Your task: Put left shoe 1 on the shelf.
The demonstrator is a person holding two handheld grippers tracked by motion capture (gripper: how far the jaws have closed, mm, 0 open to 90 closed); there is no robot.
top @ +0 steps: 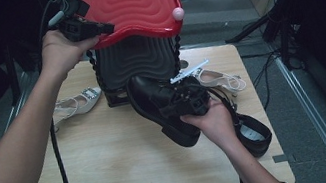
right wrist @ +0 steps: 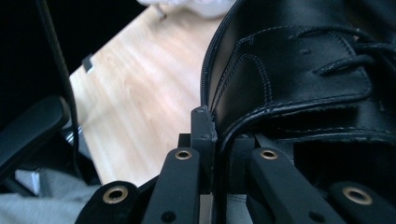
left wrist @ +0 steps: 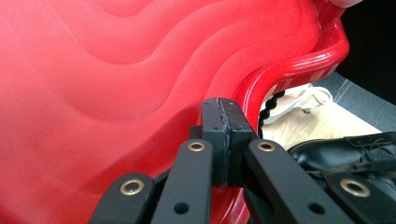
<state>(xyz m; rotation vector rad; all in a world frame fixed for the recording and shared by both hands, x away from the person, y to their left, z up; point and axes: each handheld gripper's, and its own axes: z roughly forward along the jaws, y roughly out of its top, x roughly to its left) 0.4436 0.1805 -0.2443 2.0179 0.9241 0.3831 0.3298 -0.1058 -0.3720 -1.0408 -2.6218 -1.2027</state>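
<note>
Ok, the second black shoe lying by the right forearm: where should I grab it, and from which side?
Take the second black shoe by the rim of its collar, coming from above. Its opening faces up on the table, so one jaw can go inside and one outside, as the right gripper holds the first shoe.

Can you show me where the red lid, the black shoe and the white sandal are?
red lid point(top: 135, 2), high view, on its wavy top.
black shoe point(top: 149, 99), high view, on its toe.
white sandal point(top: 77, 104), high view, on its strap.
</note>
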